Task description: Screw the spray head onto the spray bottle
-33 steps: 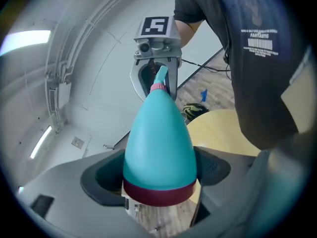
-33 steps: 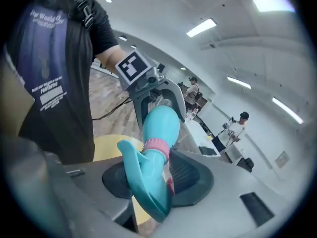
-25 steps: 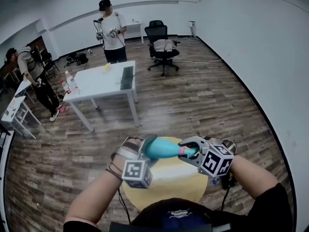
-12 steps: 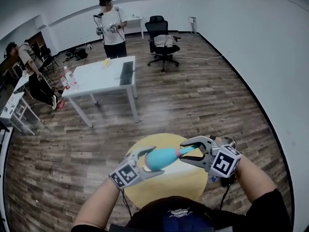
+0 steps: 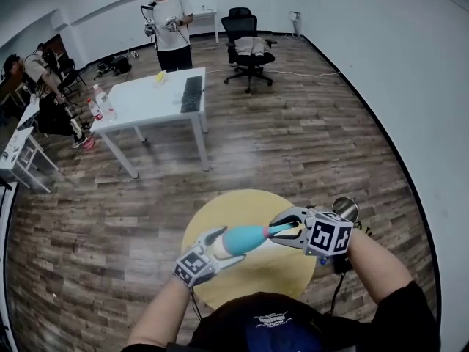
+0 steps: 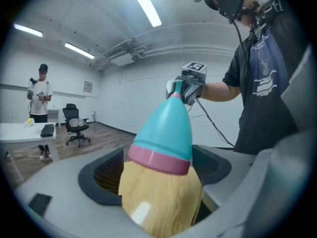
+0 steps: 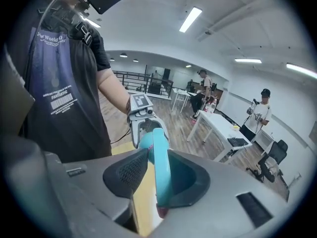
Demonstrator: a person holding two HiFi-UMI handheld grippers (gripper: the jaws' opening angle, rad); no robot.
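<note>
A teal spray bottle (image 5: 242, 239) with a pink band and a pale wood-coloured lower body hangs nearly level over the round yellow table (image 5: 212, 218). My left gripper (image 5: 222, 246) is shut on its lower body; in the left gripper view the body (image 6: 166, 128) fills the gap between the pads. The teal spray head (image 5: 283, 228) sits at the bottle's neck. My right gripper (image 5: 281, 230) holds it, and its jaws have just been closing on it. In the right gripper view the head (image 7: 161, 167) stands as a narrow strip between the pads, with the left gripper (image 7: 143, 120) beyond.
A white table (image 5: 146, 108) with small items stands further back, a black office chair (image 5: 249, 50) behind it. One person (image 5: 167, 20) stands at the far wall, another (image 5: 44, 86) at the left. A small round object (image 5: 344, 209) lies beside the yellow table.
Both grippers and the bottle have sunk toward the yellow table. The left gripper has rolled, so its marker cube now sits lower and further left.
</note>
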